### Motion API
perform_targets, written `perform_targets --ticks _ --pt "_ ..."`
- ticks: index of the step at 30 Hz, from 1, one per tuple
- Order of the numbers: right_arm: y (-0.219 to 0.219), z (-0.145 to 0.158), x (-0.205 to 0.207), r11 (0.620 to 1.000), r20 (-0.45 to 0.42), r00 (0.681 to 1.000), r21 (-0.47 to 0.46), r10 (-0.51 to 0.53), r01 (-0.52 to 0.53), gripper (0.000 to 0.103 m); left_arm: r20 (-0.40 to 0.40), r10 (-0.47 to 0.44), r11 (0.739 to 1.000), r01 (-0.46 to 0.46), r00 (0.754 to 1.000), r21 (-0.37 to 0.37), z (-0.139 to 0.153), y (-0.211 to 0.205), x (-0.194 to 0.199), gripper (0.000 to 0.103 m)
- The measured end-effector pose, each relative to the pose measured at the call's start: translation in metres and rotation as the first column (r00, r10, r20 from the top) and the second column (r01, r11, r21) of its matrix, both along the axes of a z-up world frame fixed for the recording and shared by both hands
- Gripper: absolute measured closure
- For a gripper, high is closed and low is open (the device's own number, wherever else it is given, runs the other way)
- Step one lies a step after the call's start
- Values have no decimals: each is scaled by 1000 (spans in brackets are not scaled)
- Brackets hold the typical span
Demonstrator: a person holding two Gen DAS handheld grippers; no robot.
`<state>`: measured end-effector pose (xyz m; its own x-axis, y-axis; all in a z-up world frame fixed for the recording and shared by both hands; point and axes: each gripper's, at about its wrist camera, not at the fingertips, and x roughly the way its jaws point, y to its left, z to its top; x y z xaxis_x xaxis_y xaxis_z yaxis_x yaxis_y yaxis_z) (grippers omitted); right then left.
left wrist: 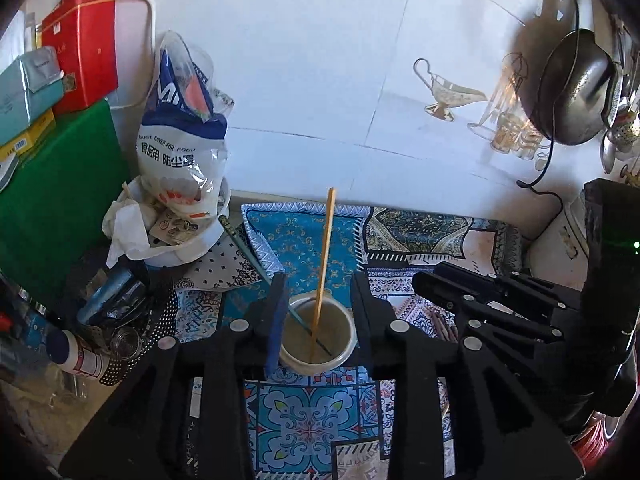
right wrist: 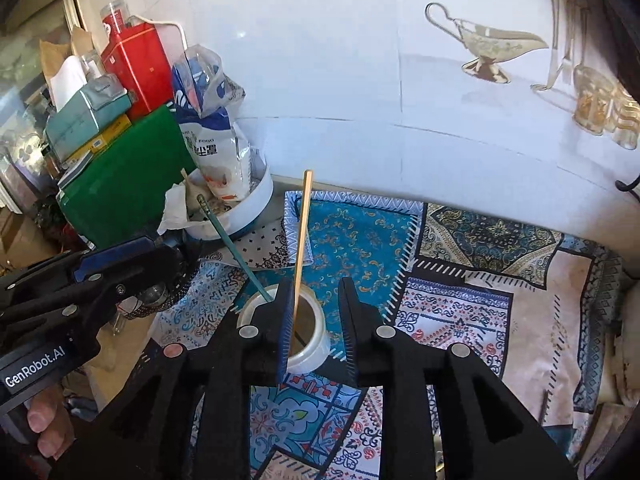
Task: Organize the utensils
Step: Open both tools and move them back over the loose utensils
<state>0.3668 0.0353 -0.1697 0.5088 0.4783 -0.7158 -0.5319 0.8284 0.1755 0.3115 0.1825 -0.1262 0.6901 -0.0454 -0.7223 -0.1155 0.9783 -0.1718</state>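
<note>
A white cup [left wrist: 349, 346] stands on the patterned cloth [left wrist: 304, 412]. A wooden chopstick [left wrist: 325, 256] and a teal chopstick [left wrist: 250, 250] stand in it, both leaning. My left gripper [left wrist: 320, 316] hangs open over the cup, one finger on each side and nothing pressed between the pads. From the right wrist view, the right gripper [right wrist: 316, 320] is also open above the cup [right wrist: 314, 356]. There the wooden chopstick [right wrist: 302, 240] passes close by its left pad and the teal chopstick [right wrist: 232, 244] leans left. Each gripper shows in the other's view: the right gripper [left wrist: 428, 284], the left gripper [right wrist: 168, 256].
A white bowl [left wrist: 200, 246] stuffed with a plastic bag and paper stands back left beside a green box [left wrist: 60, 200] and a red tin [left wrist: 84, 52]. A black perforated holder [left wrist: 140, 320] is at the left. A pan [left wrist: 572, 88] hangs on the tiled wall at right.
</note>
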Motion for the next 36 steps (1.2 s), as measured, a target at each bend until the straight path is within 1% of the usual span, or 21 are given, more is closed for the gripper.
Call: perform_targets --ticks 4,6,8,10,14,19,24,28,31,36 --pt "-25 18 -11 1000 43 999 15 -14 14 78 29 -15 1000 14 999 15 14 -23 -3 64" --pt "-39 25 -16 999 69 997 14 -30 29 75 38 -26 1000 25 999 18 19 -36 -3 59" --pt "-52 31 -20 999 85 996 15 -38 37 74 48 -36 999 35 998 18 23 -48 -2 52" --pt "-66 36 -23 999 96 994 20 -47 45 74 53 -47 999 47 997 15 25 -60 -1 48" --pt "-93 44 -27 997 123 990 12 -75 74 74 57 -79 997 79 995 4 26 -85 5 44" --pt "-123 40 -29 994 118 987 1 -106 107 73 37 -122 992 122 992 7 17 -114 14 39" --pt "-154 23 -25 987 93 985 -45 -148 153 73 -33 -168 986 168 985 -1 -9 -141 26 39" --pt "-174 1 -18 981 42 985 -84 -170 173 73 -113 -187 982 186 976 -21 -40 -158 35 39" --pt "-188 -20 -14 975 -2 983 -123 -185 183 73 -181 -199 980 197 963 -31 -69 -169 42 39" --pt "-204 -63 -5 964 -104 973 -192 -206 184 73 -304 -220 975 221 927 -31 -119 -186 49 39"
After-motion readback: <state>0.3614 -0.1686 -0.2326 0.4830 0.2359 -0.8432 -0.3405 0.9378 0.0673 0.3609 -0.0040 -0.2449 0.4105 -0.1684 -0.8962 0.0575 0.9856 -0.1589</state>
